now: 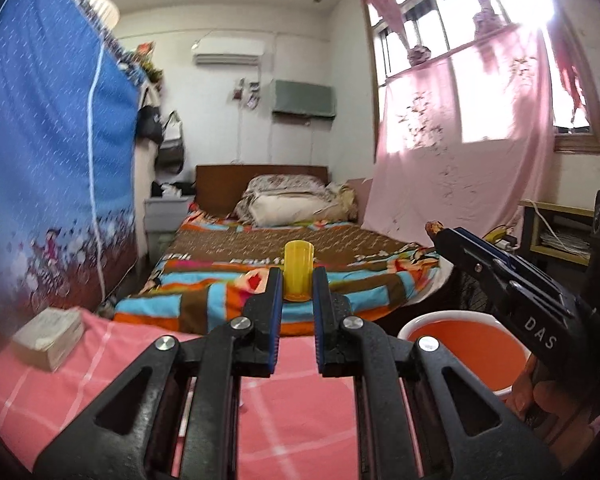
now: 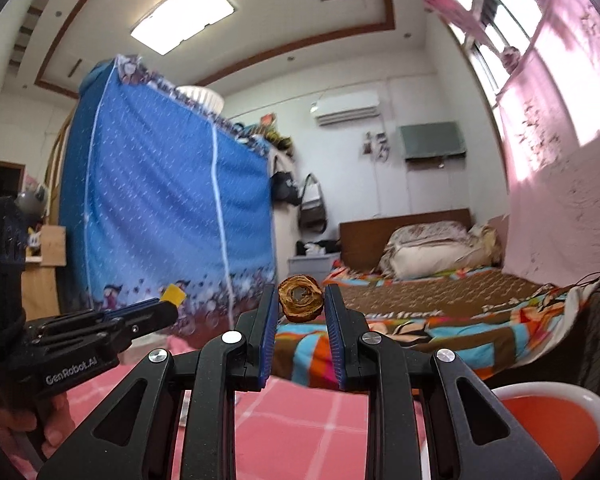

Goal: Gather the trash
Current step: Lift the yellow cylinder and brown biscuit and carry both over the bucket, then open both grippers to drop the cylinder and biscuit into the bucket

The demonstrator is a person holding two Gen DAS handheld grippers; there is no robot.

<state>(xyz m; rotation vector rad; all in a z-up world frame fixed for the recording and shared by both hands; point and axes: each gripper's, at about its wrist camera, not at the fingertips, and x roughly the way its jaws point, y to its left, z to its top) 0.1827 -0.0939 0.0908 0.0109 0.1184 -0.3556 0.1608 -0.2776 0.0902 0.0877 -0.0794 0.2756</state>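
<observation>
My left gripper [image 1: 297, 280] is shut on a small yellow plastic cup [image 1: 298, 270], held upright in the air above the pink checked tablecloth [image 1: 292, 412]. It also shows in the right wrist view [image 2: 168, 305], with the yellow cup [image 2: 173, 295] at its tip. My right gripper [image 2: 301, 300] is shut on a brown dried ring-shaped scrap [image 2: 300, 298]. In the left wrist view the right gripper [image 1: 440, 232] is at the right, above an orange bin with a white rim [image 1: 460, 344], the scrap [image 1: 433, 225] at its tip.
The orange bin also shows at the lower right in the right wrist view [image 2: 556, 420]. A tissue pack [image 1: 48, 336] lies on the tablecloth at the left. A bed [image 1: 284, 272] stands beyond the table, a blue fabric wardrobe [image 1: 48, 160] to the left, pink curtains [image 1: 460, 168] to the right.
</observation>
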